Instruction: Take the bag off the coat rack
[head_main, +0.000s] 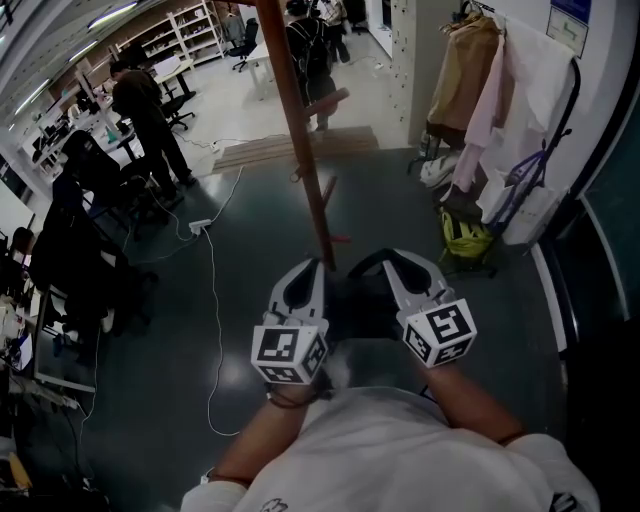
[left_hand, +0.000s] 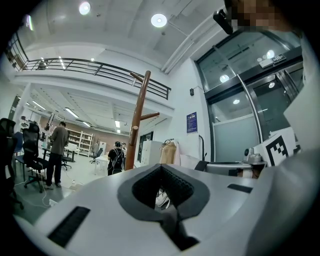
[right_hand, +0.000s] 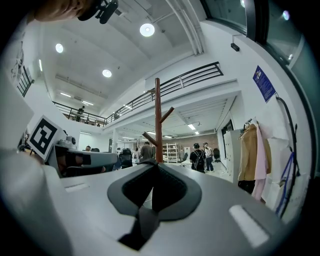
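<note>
Both sets of jaws are closed, empty. What looks like the black bag (head_main: 355, 305) sits low, just this side of the coat rack (head_main: 295, 120) — between the left gripper (head_main: 311, 268) and right gripper (head_main: 400, 258), its strap arching toward the right one.

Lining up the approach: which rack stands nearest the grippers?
The brown wooden rack, just ahead of both; the coats hang on another, farther right.

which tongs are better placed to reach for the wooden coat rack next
Probably left: the left tongs sit right beside the coat rack pole, while the right tongs are further off. Both are shut.
</note>
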